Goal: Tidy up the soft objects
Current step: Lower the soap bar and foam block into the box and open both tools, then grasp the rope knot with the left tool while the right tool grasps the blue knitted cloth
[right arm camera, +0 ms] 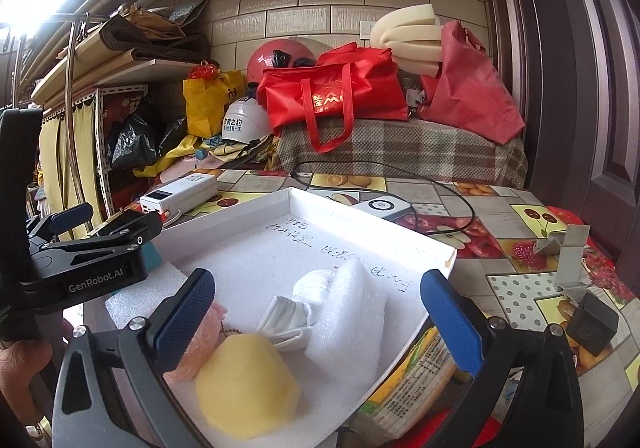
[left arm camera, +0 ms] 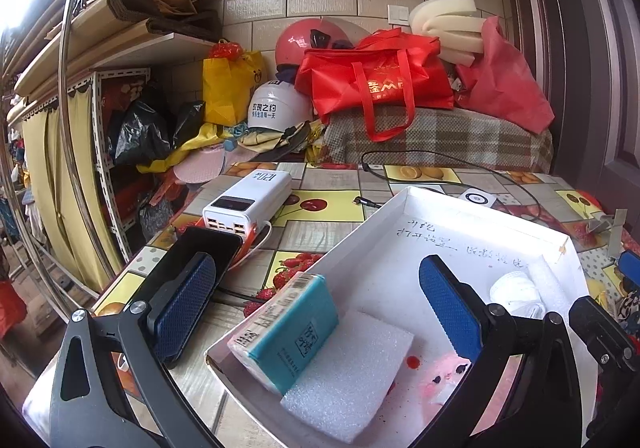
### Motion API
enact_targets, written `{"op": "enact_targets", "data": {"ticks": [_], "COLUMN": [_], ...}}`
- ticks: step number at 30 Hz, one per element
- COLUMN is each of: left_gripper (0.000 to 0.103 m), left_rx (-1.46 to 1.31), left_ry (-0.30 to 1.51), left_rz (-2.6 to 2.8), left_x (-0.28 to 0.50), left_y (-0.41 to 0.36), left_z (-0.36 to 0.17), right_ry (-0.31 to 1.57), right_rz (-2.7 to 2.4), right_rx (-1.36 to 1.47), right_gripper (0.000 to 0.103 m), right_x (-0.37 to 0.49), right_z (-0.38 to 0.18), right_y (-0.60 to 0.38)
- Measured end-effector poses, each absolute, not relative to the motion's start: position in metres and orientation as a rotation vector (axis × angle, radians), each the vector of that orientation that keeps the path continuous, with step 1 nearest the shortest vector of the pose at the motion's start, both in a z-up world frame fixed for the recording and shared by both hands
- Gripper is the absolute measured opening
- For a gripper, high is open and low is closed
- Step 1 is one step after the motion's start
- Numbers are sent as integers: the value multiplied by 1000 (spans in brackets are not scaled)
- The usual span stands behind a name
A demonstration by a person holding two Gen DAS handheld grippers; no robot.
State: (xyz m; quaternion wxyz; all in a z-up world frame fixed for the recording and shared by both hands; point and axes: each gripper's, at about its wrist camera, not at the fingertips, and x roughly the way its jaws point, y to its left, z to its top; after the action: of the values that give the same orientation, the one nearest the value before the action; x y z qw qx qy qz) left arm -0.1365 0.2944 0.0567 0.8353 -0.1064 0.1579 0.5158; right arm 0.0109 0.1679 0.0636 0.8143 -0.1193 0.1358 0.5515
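Two close wrist views, shared white tray (left arm camera: 404, 204)

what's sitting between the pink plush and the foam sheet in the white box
In the right wrist view, a yellow sponge and a white rolled cloth lie between the pink plush and the foam sheet.

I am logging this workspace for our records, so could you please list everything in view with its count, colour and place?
White tray: one, white, on the table, handwriting inside.
Foam sheets: two, white, in the tray.
Tissue pack: one, teal, leaning on the tray's left edge.
Yellow sponge: one, yellow, tray's near corner.
Pink plush: one, pink, in the tray.
White cloth: one, white, mid-tray.
Power bank: one, white, left of the tray.
Red bags: two, red, behind the table.
Helmets: two, red and white, by the bags.
Left gripper: open, blue pads.
Right gripper: open, blue pads.
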Motion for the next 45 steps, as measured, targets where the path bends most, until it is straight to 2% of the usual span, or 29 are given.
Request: {"op": "enact_targets", "data": {"ticks": [20,30,36,42,45], "left_gripper": [103,103,103,103,103], "left_rx": [-164,-267,-218,-71,-88], "left_ry": [293,216,321,500,584], "left_rz": [1011,920,662,323,220], "left_x": [-140,-168,-138,-96,-83], "left_y": [227,203,155,96,84], "left_z": [58,60,58,53,47], "right_ry": [216,197,261,436,497], "right_rz": [1211,1217,1116,1113,1162], "right_rx": [-200,-222,-220,-314,-327], "right_gripper": [103,103,103,103,103], "right_x": [2,15,64,110,115], "right_z": [67,68,68,56,50], "right_y": [126,76,35,19,13]}}
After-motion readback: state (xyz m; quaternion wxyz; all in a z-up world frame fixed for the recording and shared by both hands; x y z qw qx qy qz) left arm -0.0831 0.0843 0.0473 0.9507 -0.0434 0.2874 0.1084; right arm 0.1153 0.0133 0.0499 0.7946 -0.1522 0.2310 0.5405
